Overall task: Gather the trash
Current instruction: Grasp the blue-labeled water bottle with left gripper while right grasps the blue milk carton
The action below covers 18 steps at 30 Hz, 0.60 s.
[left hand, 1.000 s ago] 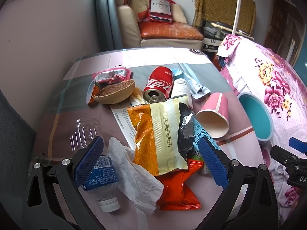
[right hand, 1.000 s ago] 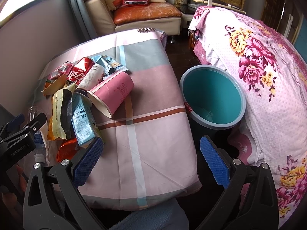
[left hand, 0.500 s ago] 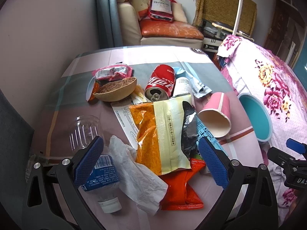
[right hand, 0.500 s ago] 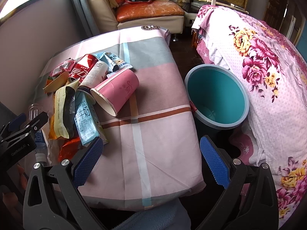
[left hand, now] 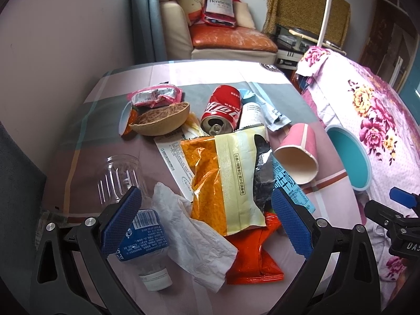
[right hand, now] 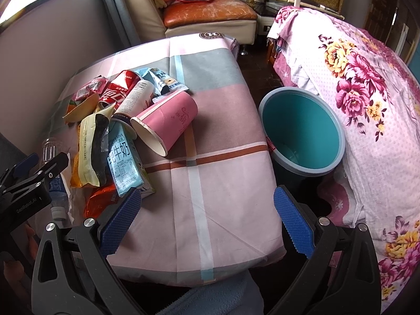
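While both grippers gape empty, left gripper (left hand: 206,220) over crumpled tissue (left hand: 194,239), right gripper (right hand: 207,219) facing teal bin (right hand: 302,134).

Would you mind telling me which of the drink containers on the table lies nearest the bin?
The pink paper cup, on its side with its open mouth toward the camera, lies closest to the teal bin. The red can and plastic bottle lie farther left.

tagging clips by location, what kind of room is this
Most likely a room in a home, a bedroom or living area. A bed with a floral cover sits beside the cloth-covered table, a cushioned sofa stands behind, and a teal bin waits between table and bed.
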Tool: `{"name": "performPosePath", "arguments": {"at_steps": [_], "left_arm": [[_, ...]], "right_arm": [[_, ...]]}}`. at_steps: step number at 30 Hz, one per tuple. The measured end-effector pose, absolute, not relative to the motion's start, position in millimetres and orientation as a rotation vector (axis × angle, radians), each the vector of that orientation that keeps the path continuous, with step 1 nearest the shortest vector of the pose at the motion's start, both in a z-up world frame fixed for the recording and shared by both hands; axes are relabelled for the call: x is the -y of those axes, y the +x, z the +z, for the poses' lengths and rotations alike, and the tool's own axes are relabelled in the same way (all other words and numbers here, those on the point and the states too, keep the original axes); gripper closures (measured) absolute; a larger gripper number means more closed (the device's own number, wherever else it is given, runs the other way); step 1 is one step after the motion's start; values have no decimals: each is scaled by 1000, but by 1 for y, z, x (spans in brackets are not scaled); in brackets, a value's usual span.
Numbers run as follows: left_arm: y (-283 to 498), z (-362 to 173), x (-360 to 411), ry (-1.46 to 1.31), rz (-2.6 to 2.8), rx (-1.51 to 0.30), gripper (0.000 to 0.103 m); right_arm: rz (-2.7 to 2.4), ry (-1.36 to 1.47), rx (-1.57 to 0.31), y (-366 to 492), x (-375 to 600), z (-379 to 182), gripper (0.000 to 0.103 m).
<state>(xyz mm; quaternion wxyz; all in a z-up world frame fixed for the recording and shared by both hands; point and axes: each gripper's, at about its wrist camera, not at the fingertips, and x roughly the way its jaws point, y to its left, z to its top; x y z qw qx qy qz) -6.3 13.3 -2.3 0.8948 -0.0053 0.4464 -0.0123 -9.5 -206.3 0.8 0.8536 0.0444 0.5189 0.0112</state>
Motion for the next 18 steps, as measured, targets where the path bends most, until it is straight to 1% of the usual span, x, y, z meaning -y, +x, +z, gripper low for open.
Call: {"name": "performPosePath", "arguments": {"at_steps": [3,11,13,14,15,16,17,18], "left_arm": [[-3,-5,-33,-23,13,-955,4],[1,-31,-107,-185,115,-1083,4],[2,-37,-112,-197,116,-1100,4],[3,-39,-112,-196,113,-1107,4],[5,-42,-110,-192,110,-1113,4],[7,-45,-109,-185,104,-1116,4],[9,-48,-107,-177,100,-1121,4],[11,-52,-107,-173,96,-1127,4]], "right_arm": [[52,73,-1105,-6,197,0,6],[132,52,-1130,4,172,-6,6],[158,46,-1141,7,166,-8,11],[170,45,-1151,9,162,-11,17],[179,44,-1161,11,160,-13,26],[188,41,-1172,14,157,-15,32],[199,40,-1184,16,154,-16,41],[208,43,-1197,19,151,-18,42]]}}
